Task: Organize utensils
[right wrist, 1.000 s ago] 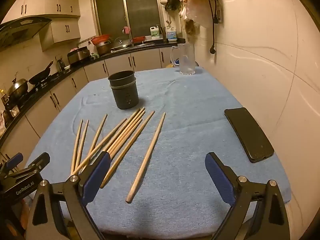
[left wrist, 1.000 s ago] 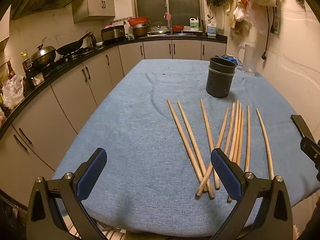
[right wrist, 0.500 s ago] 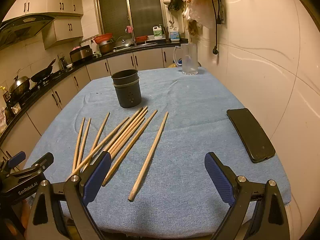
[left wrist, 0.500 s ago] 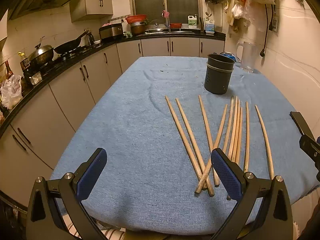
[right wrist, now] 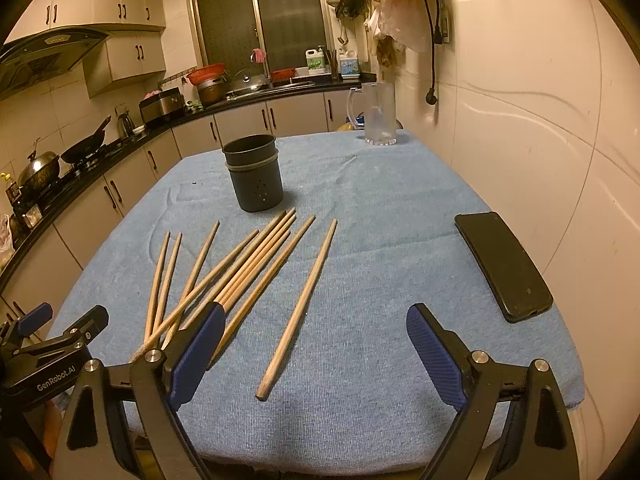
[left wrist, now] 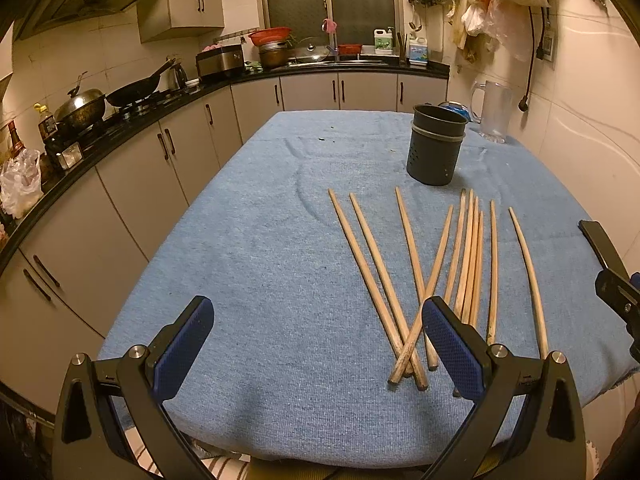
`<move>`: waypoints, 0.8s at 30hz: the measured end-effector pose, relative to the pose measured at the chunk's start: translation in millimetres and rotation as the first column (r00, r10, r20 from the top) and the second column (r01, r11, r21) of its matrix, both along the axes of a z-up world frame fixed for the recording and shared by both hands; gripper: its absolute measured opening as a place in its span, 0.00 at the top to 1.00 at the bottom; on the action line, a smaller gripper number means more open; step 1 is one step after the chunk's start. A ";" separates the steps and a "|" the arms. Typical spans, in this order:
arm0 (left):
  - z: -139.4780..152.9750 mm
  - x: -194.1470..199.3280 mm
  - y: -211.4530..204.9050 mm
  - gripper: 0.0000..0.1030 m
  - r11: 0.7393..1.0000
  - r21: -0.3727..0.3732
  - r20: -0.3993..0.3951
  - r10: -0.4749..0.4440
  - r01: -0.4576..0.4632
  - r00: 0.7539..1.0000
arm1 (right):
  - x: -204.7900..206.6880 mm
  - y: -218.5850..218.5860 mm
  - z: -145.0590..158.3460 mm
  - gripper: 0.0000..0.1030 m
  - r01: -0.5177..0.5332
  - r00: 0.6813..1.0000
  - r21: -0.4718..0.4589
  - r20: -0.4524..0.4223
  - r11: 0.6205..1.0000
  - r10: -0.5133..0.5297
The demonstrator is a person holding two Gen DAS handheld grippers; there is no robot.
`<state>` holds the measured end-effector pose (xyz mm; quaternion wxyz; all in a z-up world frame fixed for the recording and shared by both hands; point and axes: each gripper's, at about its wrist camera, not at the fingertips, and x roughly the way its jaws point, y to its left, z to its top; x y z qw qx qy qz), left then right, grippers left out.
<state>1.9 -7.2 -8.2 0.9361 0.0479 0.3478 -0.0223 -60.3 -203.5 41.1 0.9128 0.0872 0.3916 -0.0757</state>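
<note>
Both grippers, left (left wrist: 318, 334) and right (right wrist: 316, 338), hover with jaws wide apart and nothing held. Chopsticks (right wrist: 256, 264) lie loose on the blue cloth (right wrist: 380, 208) before the dark holder (right wrist: 255, 178). None gathered yet; the next move likely calls for gripping one.

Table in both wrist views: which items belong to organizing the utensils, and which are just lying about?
Belongs to the job:
- chopsticks, loose on the blue cloth
- dark holder cup, upright, seemingly empty
- left gripper and right gripper, both open and empty

Just lying about:
- black phone, near the wall
- clear mug, at the far edge
</note>
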 end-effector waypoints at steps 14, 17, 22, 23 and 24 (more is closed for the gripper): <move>0.6 -1.7 -0.7 0.00 1.000 -0.003 0.011 -0.008 0.008 1.000 | 0.4 -0.8 -3.1 0.11 -0.002 1.000 0.006 -0.010 1.000 0.002; 0.0 -2.8 -2.3 0.00 1.000 0.002 0.015 -0.013 0.013 1.000 | 1.1 -1.5 -3.3 0.11 -0.003 1.000 0.008 -0.014 1.000 0.003; 0.3 -2.2 -1.5 0.00 1.000 0.022 -0.034 -0.022 0.022 0.999 | 1.1 -1.5 -3.5 0.12 -0.003 1.000 0.009 -0.014 1.000 0.003; 0.7 -1.9 -1.2 0.00 0.999 0.024 -0.042 -0.024 0.025 0.999 | 1.1 -1.3 -3.4 0.12 -0.002 1.000 0.009 -0.013 1.000 0.002; 2.2 -1.1 0.6 0.00 0.999 0.019 -0.060 -0.026 0.027 0.998 | 1.2 -1.3 -3.4 0.13 -0.003 1.000 0.009 -0.014 1.000 0.003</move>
